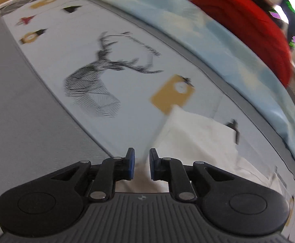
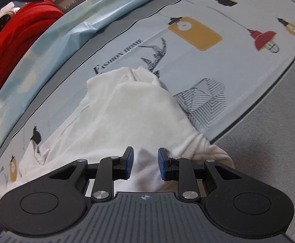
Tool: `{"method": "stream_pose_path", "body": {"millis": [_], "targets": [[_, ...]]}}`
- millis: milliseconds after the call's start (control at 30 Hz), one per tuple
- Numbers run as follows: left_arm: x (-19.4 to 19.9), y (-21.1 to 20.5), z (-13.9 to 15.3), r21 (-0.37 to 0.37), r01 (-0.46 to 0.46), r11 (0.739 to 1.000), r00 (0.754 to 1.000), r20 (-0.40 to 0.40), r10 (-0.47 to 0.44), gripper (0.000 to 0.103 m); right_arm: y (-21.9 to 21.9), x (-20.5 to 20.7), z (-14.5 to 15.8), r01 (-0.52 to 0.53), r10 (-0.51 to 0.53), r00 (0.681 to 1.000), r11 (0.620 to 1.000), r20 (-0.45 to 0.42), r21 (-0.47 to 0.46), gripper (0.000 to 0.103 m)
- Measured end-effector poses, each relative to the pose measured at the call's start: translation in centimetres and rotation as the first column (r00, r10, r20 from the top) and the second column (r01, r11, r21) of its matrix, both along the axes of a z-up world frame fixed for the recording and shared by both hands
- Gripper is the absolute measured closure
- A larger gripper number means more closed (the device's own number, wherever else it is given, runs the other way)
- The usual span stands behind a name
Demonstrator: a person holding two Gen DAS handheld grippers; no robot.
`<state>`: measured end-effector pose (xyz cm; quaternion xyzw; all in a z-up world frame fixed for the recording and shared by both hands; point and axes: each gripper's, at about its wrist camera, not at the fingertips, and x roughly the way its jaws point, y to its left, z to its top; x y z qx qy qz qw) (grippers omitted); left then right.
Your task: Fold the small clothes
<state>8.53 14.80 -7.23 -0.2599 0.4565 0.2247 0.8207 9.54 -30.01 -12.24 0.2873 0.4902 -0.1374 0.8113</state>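
A small white garment (image 2: 127, 111) lies crumpled on a pale printed cloth (image 2: 238, 60) with a deer drawing and lamp pictures. In the right wrist view a bunched fold of it rises between the blue pads, and my right gripper (image 2: 145, 164) is shut on it. In the left wrist view the white garment (image 1: 198, 137) runs from the right up into the narrow gap of my left gripper (image 1: 142, 162), which is shut on its edge. The part of the fabric under both grippers is hidden.
The printed cloth (image 1: 127, 60) covers a grey surface (image 1: 16, 101) that shows along one side (image 2: 279, 131). A light-blue patterned cloth (image 1: 208, 34) borders the far edge, with a pile of red fabric (image 1: 248, 26) behind it. Both also appear at the upper left of the right wrist view.
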Motion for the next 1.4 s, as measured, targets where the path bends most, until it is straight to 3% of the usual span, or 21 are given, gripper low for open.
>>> {"method": "stream_pose_path", "body": {"millis": [67, 200, 300, 367, 400, 433, 500, 600, 700, 767, 833, 933, 1067, 1100, 1133, 1200, 1267, 1300, 1333, 1400], "targets": [[0.2, 0.5, 0.1, -0.028, 0.018, 0.999, 0.999, 0.031, -0.018, 0.086, -0.2, -0.3, 0.1, 0.023, -0.023, 1.000, 1.000, -0.001, -0.002, 0.076], [1.1, 0.1, -0.6, -0.072, 0.078, 0.994, 0.996, 0.059, -0.074, 0.072, -0.1, -0.7, 1.1, 0.040, -0.039, 0.999, 0.999, 0.026, -0.031, 0.076], [2.3, -0.1, -2.3, -0.109, 0.120, 0.987, 0.993, 0.013, -0.119, 0.070, -0.3, -0.7, 1.2, 0.031, -0.030, 0.999, 0.999, 0.025, -0.045, 0.076], [2.7, -0.4, -3.7, -0.093, 0.122, 0.988, 0.990, -0.064, -0.128, 0.070, -0.8, -0.8, 0.7, 0.044, -0.044, 0.999, 0.998, 0.007, -0.039, 0.076], [2.7, -0.5, -4.1, -0.083, 0.122, 0.989, 0.987, -0.095, -0.130, 0.071, -1.1, -0.8, 0.5, 0.056, -0.056, 0.998, 0.998, -0.004, -0.037, 0.076], [2.7, -0.6, -4.4, -0.072, 0.121, 0.990, 0.986, -0.110, -0.129, 0.079, -1.4, -0.8, 0.3, 0.064, -0.065, 0.998, 0.997, -0.011, -0.037, 0.076], [2.5, -0.9, -3.9, -0.024, 0.141, 0.990, 0.985, -0.095, -0.143, 0.103, -1.8, -0.8, 0.2, 0.080, -0.080, 0.997, 0.996, -0.014, -0.035, 0.076], [2.0, -1.3, -1.9, 0.114, 0.127, 0.985, 0.991, -0.061, -0.120, 0.103, -1.6, -0.7, 0.9, 0.091, -0.090, 0.996, 0.993, 0.011, -0.081, 0.076], [2.0, -0.5, -2.3, 0.091, 0.082, 0.992, 0.992, -0.100, -0.073, 0.103, -1.0, -0.4, 1.6, 0.075, -0.070, 0.997, 0.991, 0.045, -0.113, 0.076], [1.6, -0.3, -1.6, 0.101, 0.053, 0.994, 0.997, -0.055, -0.047, 0.102, -1.2, -0.3, 1.1, 0.061, -0.059, 0.998, 0.996, 0.027, -0.070, 0.076], [2.0, -1.6, -0.3, 0.128, 0.133, 0.983, 0.991, 0.008, -0.135, 0.100, -1.5, -0.3, 0.3, 0.079, -0.080, 0.997, 0.995, -0.012, -0.063, 0.076], [2.7, -3.2, -0.6, 0.054, 0.281, 0.958, 0.958, 0.046, -0.283, 0.093, -1.7, -0.3, 0.1, 0.084, -0.086, 0.996, 0.993, -0.023, -0.085, 0.077], [3.3, -1.6, -5.9, -0.125, 0.241, 0.962, 0.950, -0.174, -0.260, 0.094, -1.8, -0.5, 0.9, 0.097, -0.102, 0.995, 0.980, -0.018, -0.175, 0.077], [3.2, -1.0, -6.3, -0.153, 0.222, 0.963, 0.954, -0.171, -0.247, 0.095, -2.2, -0.7, 0.9, 0.112, -0.116, 0.993, 0.979, -0.017, -0.172, 0.077], [3.2, -0.8, -5.9, -0.157, 0.217, 0.963, 0.956, -0.163, -0.242, 0.095, -2.6, -0.9, 1.0, 0.128, -0.131, 0.991, 0.980, -0.009, -0.154, 0.076], [3.2, -1.2, -4.1, -0.085, 0.273, 0.958, 0.952, -0.120, -0.282, 0.092, -3.1, -1.6, 1.6, 0.154, -0.150, 0.988, 0.984, 0.040, -0.092, 0.076], [3.1, -1.6, -2.8, 0.007, 0.318, 0.948, 0.946, -0.075, -0.317, 0.090, -2.8, -1.6, 2.2, 0.090, -0.082, 0.992, 0.993, 0.096, -0.079, 0.074], [3.0, -1.5, -3.0, 0.012, 0.328, 0.945, 0.942, -0.074, -0.326, 0.087, -2.7, -1.5, 2.1, 0.041, -0.034, 0.994, 0.997, 0.102, -0.058, 0.071], [2.9, -1.2, -3.9, -0.007, 0.334, 0.942, 0.938, -0.093, -0.333, 0.086, -2.7, -1.3, 1.5, -0.002, 0.004, 0.996, 1.000, 0.085, -0.023, 0.069], [2.4, -0.6, -6.1, -0.044, 0.345, 0.938, 0.925, -0.154, -0.348, 0.087, -3.6, -2.0, -0.5, 0.012, -0.012, 0.999, 1.000, -0.033, -0.008, 0.070]]}}
